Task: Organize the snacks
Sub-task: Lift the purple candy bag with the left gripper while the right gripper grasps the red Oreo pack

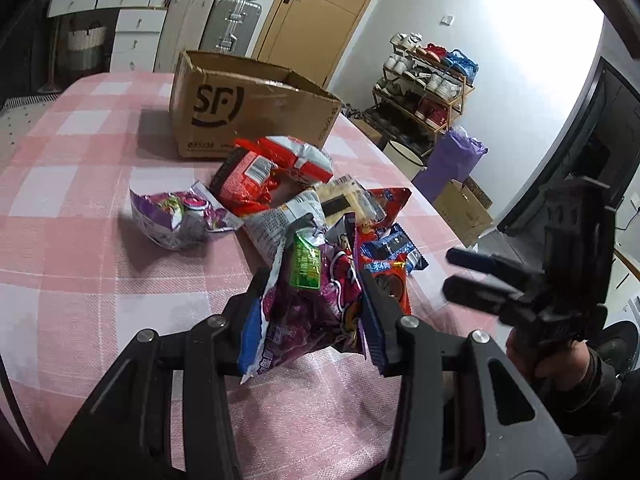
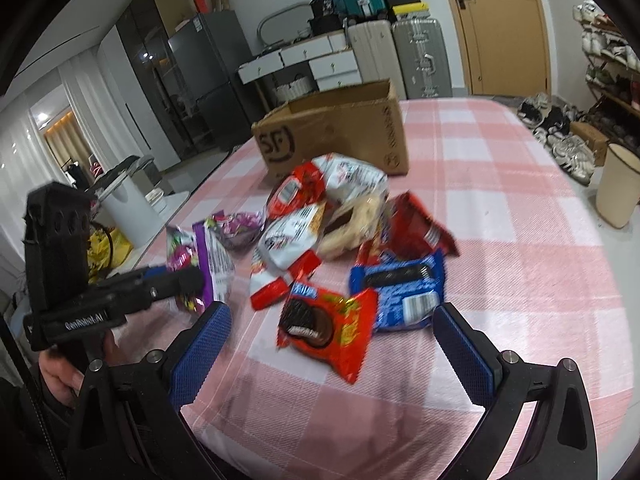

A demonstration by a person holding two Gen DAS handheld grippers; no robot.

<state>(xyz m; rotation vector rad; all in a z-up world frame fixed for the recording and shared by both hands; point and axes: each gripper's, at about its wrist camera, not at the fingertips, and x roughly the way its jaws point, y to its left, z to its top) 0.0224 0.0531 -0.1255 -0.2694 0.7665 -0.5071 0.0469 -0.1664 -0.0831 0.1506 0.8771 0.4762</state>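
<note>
My left gripper (image 1: 314, 312) is shut on a purple snack bag (image 1: 308, 304) and holds it above the pink checked tablecloth (image 1: 80, 264). In the right wrist view the left gripper (image 2: 188, 280) holds that bag (image 2: 208, 260) at the left. My right gripper (image 2: 332, 332) is open and empty, just in front of a red Oreo pack (image 2: 328, 328) and a blue Oreo pack (image 2: 400, 288). It also shows in the left wrist view (image 1: 456, 276) at the right. A pile of snack bags (image 2: 320, 208) lies before an open SF cardboard box (image 2: 336, 128), also seen in the left wrist view (image 1: 248, 104).
Another purple bag (image 1: 180, 216) lies left of the pile. A shoe rack (image 1: 428, 80) and a cream bin (image 2: 616, 184) stand on the floor to the right. Suitcases (image 2: 416, 56) and drawers stand behind the table.
</note>
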